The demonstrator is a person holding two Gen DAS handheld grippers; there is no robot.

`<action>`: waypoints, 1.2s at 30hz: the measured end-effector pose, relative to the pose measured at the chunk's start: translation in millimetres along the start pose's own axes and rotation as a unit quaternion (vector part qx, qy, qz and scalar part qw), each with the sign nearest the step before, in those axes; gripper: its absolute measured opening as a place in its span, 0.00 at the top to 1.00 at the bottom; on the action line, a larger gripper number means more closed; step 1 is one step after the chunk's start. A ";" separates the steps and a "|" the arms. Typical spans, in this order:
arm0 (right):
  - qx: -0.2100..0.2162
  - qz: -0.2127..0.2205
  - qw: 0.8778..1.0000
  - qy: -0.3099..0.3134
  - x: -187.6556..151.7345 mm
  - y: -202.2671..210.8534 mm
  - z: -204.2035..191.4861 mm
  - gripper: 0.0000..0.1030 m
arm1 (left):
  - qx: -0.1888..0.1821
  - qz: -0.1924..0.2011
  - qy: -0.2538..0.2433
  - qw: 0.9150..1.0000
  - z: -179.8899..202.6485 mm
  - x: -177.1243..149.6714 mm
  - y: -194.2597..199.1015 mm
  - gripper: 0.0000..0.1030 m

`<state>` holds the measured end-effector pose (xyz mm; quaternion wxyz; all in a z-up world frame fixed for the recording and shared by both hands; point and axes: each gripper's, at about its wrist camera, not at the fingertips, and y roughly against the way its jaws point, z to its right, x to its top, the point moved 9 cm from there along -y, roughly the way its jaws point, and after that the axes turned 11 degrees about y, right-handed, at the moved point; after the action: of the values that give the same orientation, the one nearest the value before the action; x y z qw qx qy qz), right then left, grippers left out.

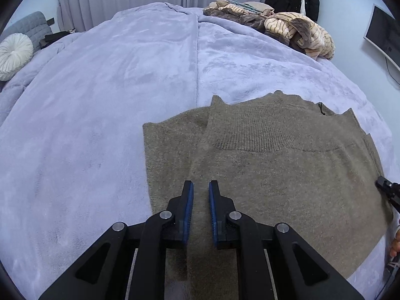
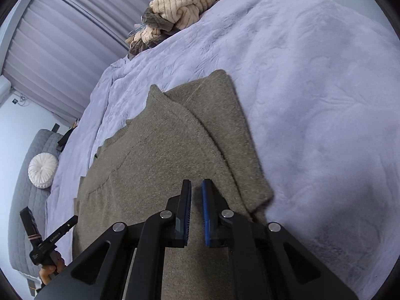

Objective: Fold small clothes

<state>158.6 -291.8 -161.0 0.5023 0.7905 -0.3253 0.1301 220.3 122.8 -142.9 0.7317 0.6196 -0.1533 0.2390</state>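
Observation:
A brown knitted sweater (image 1: pixel 275 165) lies flat on the lilac blanket (image 1: pixel 125 87), with its sleeves folded in over the body. My left gripper (image 1: pixel 201 187) hovers over the sweater's left part, jaws slightly apart and empty. The right gripper's tip shows at the right edge in this view (image 1: pixel 387 190). In the right wrist view the sweater (image 2: pixel 162 155) stretches ahead, with a folded sleeve (image 2: pixel 232 125) along its right side. My right gripper (image 2: pixel 196 187) is above the sweater near that sleeve, jaws slightly apart and empty. The left gripper (image 2: pixel 52 240) shows at lower left.
A pile of beige striped and brown clothes (image 1: pixel 287 27) lies at the bed's far right corner. A round white cushion (image 1: pixel 13 55) rests on a grey chair to the left. A monitor (image 1: pixel 382 35) stands at the right. Curtains hang behind the bed.

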 end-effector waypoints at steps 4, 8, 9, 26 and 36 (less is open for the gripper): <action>0.000 0.004 1.000 -0.012 -5.7 14.7 2.1 0.88 | -0.011 -0.011 0.023 1.000 -13.3 -10.3 9.1 0.86; 0.006 0.006 1.000 -0.015 -16.9 29.5 -2.3 0.79 | -0.007 -0.007 0.031 0.999 -19.1 -24.1 24.5 0.86; 0.007 0.006 1.000 -0.015 -20.7 32.9 -4.3 0.75 | -0.008 -0.007 0.034 0.999 -19.4 -27.3 27.9 0.86; 0.066 -0.040 0.996 0.035 -98.6 40.2 -83.4 0.64 | 0.010 -0.034 0.058 0.998 -37.5 -100.8 42.4 0.47; 0.066 -0.048 0.996 0.023 -122.4 49.2 -83.0 0.60 | 0.006 -0.031 0.089 0.996 -54.0 -111.2 57.3 0.37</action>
<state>44.5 -185.9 -152.9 0.4615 0.8337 -0.2665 0.1451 92.2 164.7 -163.0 0.7460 0.6047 -0.0669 0.2708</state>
